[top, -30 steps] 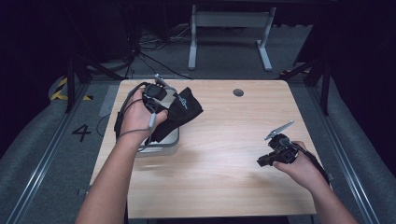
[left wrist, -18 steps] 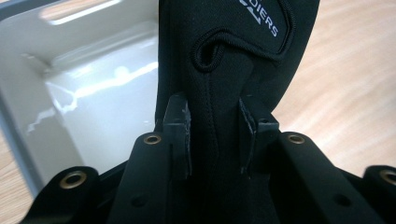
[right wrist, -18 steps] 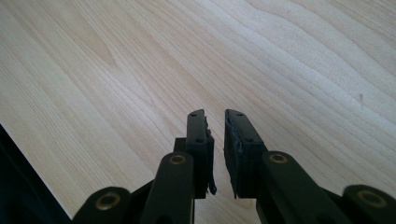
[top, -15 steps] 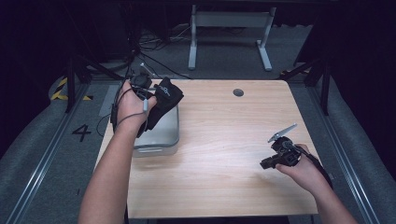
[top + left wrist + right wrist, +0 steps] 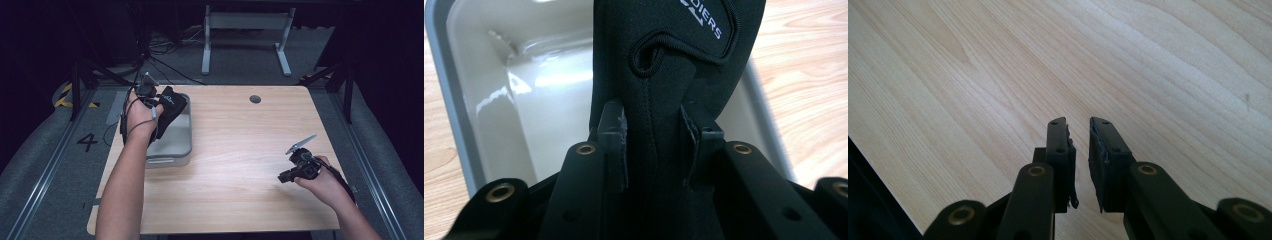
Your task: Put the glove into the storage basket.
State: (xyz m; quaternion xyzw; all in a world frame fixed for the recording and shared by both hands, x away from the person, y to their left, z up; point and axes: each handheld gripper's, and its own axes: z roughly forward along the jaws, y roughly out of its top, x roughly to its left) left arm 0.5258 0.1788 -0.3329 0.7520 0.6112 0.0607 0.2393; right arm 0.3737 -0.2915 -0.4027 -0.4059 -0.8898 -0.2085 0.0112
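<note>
A black neoprene pouch (image 5: 173, 102) with white lettering hangs over the far end of a grey plastic tray (image 5: 170, 154). My left gripper (image 5: 150, 97) is shut on it. In the left gripper view the pouch (image 5: 674, 50) is pinched between both pads, with the left gripper (image 5: 651, 120) above the tray's glossy inside (image 5: 499, 115). My right gripper (image 5: 286, 177) rests low near the table's front right. In the right gripper view its jaws stand almost together, and the right gripper (image 5: 1078, 131) holds nothing over bare wood.
The wooden table (image 5: 240, 150) has a round cable hole (image 5: 255, 99) at the back. A white desk frame (image 5: 245, 35) and cables lie on the floor beyond. The tray sits at the table's left edge.
My left gripper has carried the pouch back and to the left, over the tray's far end. The right gripper has shifted only slightly.
</note>
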